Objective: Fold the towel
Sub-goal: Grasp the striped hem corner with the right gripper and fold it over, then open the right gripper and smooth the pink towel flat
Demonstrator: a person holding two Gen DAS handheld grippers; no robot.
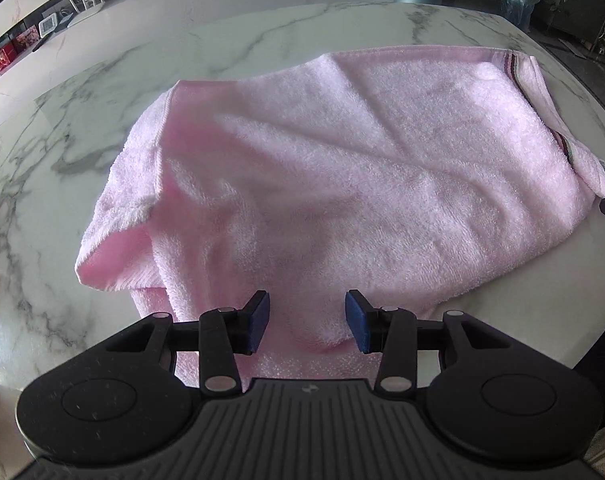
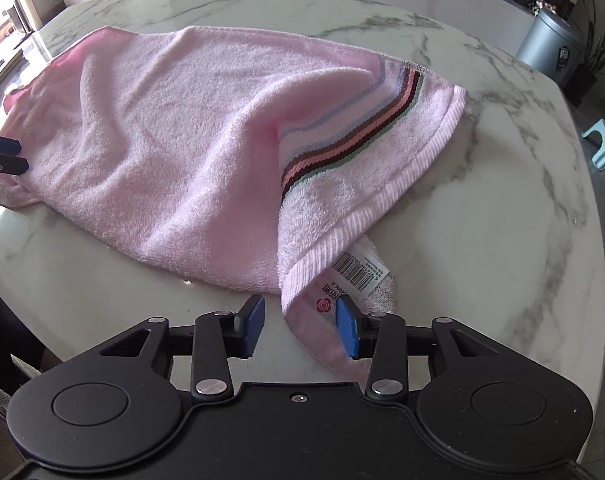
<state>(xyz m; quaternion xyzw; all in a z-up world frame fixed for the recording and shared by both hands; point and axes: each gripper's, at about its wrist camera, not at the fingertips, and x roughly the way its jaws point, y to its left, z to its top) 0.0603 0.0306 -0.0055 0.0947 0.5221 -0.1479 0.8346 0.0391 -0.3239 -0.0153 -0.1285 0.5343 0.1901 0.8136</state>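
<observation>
Towel point(image 1: 322, 184) edge between both hand-held grippers' parted fingers (ungripped).

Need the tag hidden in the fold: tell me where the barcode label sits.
In the right wrist view, the barcode label peeks from under the towel's near corner, just ahead of the right gripper.

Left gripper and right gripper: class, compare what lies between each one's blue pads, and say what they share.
The left gripper straddles a plain pink hump of the towel; the right gripper straddles a corner by the barcode label. The striped band lies near the right gripper, far from the left. Both stand open over the marble table.
</observation>
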